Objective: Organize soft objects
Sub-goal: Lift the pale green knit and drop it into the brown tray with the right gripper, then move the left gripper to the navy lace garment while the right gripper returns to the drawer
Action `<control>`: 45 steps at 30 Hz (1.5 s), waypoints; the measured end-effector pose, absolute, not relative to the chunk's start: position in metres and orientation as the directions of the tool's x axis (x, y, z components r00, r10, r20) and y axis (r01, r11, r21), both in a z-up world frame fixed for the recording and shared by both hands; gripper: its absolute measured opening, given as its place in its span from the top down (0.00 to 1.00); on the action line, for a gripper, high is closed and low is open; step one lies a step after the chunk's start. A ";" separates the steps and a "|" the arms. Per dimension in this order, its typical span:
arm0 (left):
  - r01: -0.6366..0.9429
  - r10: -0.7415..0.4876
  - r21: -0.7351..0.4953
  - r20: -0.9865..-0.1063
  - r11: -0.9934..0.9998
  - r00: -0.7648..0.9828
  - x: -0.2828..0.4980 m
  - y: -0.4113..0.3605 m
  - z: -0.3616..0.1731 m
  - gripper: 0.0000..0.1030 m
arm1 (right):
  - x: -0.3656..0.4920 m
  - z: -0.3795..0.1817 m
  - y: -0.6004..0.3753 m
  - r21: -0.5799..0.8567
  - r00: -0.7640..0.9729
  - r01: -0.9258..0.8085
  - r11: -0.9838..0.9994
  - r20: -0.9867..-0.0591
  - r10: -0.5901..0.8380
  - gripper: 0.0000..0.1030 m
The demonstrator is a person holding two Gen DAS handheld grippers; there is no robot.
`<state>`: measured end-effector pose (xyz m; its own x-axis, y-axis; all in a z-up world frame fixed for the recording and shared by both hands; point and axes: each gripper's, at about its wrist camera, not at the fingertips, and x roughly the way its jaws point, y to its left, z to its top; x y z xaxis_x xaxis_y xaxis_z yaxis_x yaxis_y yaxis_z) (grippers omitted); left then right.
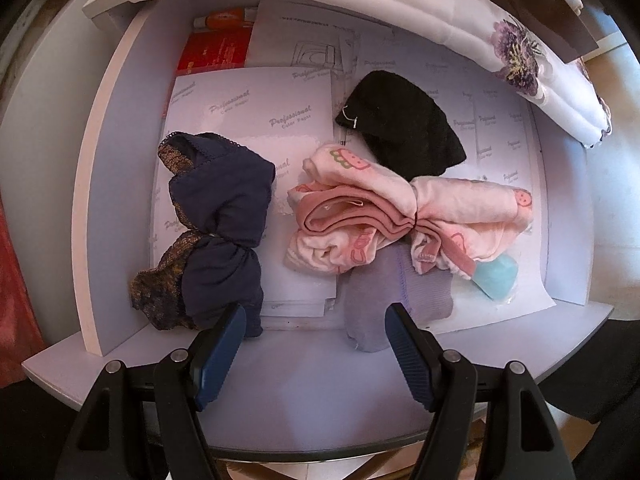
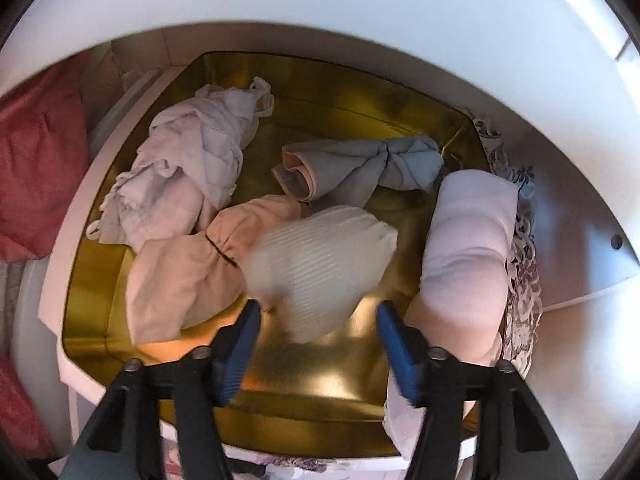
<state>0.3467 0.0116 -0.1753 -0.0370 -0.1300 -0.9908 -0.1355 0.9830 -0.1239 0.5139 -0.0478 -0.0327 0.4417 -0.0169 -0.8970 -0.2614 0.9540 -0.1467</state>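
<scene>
Over white drawer (image 1: 120, 184) lined with printed paper sheets: left gripper (image 1: 316, 320) fingers spread, nothing held; navy lace-trimmed bundle (image 1: 216, 220) left, pink cartoon-print bundle (image 1: 380, 212) centre, half covering lilac ribbed cloth (image 1: 384, 292); black knit piece (image 1: 404, 132) behind. Over gold tin (image 2: 360, 96): right gripper (image 2: 318, 316) fingers spread; motion-blurred white ribbed cloth (image 2: 320, 268) ahead of fingertips, contact unclear; peach tied bundle (image 2: 188, 272) alongside, partly hidden.
</scene>
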 end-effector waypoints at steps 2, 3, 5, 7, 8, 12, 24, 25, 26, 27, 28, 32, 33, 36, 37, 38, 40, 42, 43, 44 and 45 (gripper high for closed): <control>-0.133 -0.125 -0.119 -0.992 0.984 -0.036 0.345 0.011 -0.178 0.29 | 0.507 -0.029 -0.053 -0.126 0.437 -0.258 0.958 -0.899 0.000 0.25; -0.133 -0.123 -0.118 -0.992 0.984 -0.035 0.345 0.011 -0.178 0.29 | 0.502 -0.028 -0.054 -0.117 0.434 -0.257 0.959 -0.901 0.006 0.23; -0.134 -0.120 -0.115 -0.992 0.984 -0.032 0.345 0.011 -0.177 0.29 | 0.494 -0.024 -0.056 -0.107 0.435 -0.252 0.962 -0.900 0.013 0.22; -0.131 -0.116 -0.112 -0.993 0.985 -0.031 0.344 0.012 -0.176 0.29 | 0.488 -0.020 -0.059 -0.099 0.440 -0.253 0.962 -0.898 0.023 0.21; -0.128 -0.113 -0.109 -0.993 0.986 -0.031 0.343 0.012 -0.176 0.29 | 0.482 -0.017 -0.060 -0.101 0.443 -0.257 0.961 -0.896 0.024 0.20; -0.124 -0.106 -0.101 -0.994 0.987 -0.031 0.343 0.013 -0.176 0.29 | 0.467 -0.010 -0.064 -0.103 0.455 -0.260 0.960 -0.890 0.028 0.20; -0.110 -0.086 -0.082 -0.996 0.990 -0.031 0.342 0.013 -0.177 0.29 | 0.425 0.002 -0.094 -0.037 0.482 -0.240 0.970 -0.872 0.086 0.20; -0.110 -0.086 -0.082 -0.996 0.991 -0.031 0.342 0.013 -0.176 0.29 | 0.418 0.004 -0.098 -0.029 0.488 -0.232 0.972 -0.868 0.091 0.20; -0.111 -0.086 -0.082 -0.996 0.990 -0.030 0.342 0.013 -0.176 0.29 | 0.413 0.004 -0.102 -0.023 0.491 -0.224 0.974 -0.866 0.092 0.20; -0.112 -0.085 -0.082 -0.996 0.990 -0.030 0.342 0.014 -0.176 0.29 | 0.408 0.003 -0.106 -0.017 0.493 -0.217 0.976 -0.865 0.095 0.20; -0.112 -0.085 -0.081 -0.996 0.990 -0.029 0.342 0.014 -0.176 0.29 | 0.403 0.002 -0.110 -0.012 0.495 -0.209 0.978 -0.864 0.095 0.19; -0.109 -0.084 -0.081 -0.996 0.991 -0.024 0.342 0.015 -0.175 0.29 | 0.382 -0.014 -0.130 0.016 0.470 -0.162 0.987 -0.878 0.091 0.19; -0.106 -0.079 -0.076 -0.997 0.991 -0.024 0.342 0.014 -0.175 0.29 | 0.377 -0.020 -0.134 0.019 0.459 -0.150 0.988 -0.884 0.087 0.19; -0.100 -0.070 -0.067 -0.997 0.993 -0.022 0.341 0.013 -0.175 0.29 | 0.364 -0.045 -0.146 0.034 0.402 -0.107 0.994 -0.912 0.074 0.19; -0.099 -0.068 -0.066 -0.997 0.993 -0.021 0.341 0.013 -0.175 0.29 | 0.361 -0.054 -0.149 0.038 0.378 -0.093 0.995 -0.923 0.071 0.19; -0.098 -0.067 -0.065 -0.998 0.993 -0.020 0.341 0.013 -0.174 0.29 | 0.357 -0.067 -0.152 0.037 0.347 -0.076 0.996 -0.936 0.061 0.19; -0.096 -0.064 -0.062 -0.998 0.994 -0.018 0.341 0.013 -0.174 0.29 | 0.354 -0.087 -0.157 0.029 0.291 -0.049 0.998 -0.956 0.042 0.19; -0.096 -0.063 -0.061 -0.998 0.994 -0.017 0.340 0.013 -0.173 0.29 | 0.352 -0.109 -0.161 0.026 0.221 -0.024 0.999 -0.975 0.030 0.19; -0.095 -0.062 -0.061 -0.998 0.994 -0.016 0.340 0.013 -0.173 0.29 | 0.351 -0.119 -0.163 0.027 0.192 -0.016 1.000 -0.981 0.029 0.19; -0.095 -0.062 -0.061 -0.998 0.994 -0.015 0.340 0.013 -0.173 0.29 | 0.350 -0.127 -0.165 0.025 0.169 -0.009 1.000 -0.985 0.026 0.19; -0.095 -0.062 -0.060 -0.998 0.994 -0.014 0.340 0.014 -0.173 0.29 | 0.350 -0.134 -0.165 0.021 0.145 -0.006 1.000 -0.989 0.022 0.19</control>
<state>0.3401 0.0137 -0.1733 -0.0135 -0.0620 -0.9980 -0.0949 0.9937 -0.0604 0.3499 -0.1654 -0.1335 0.1445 0.0215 -0.9893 -0.0059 0.9998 0.0209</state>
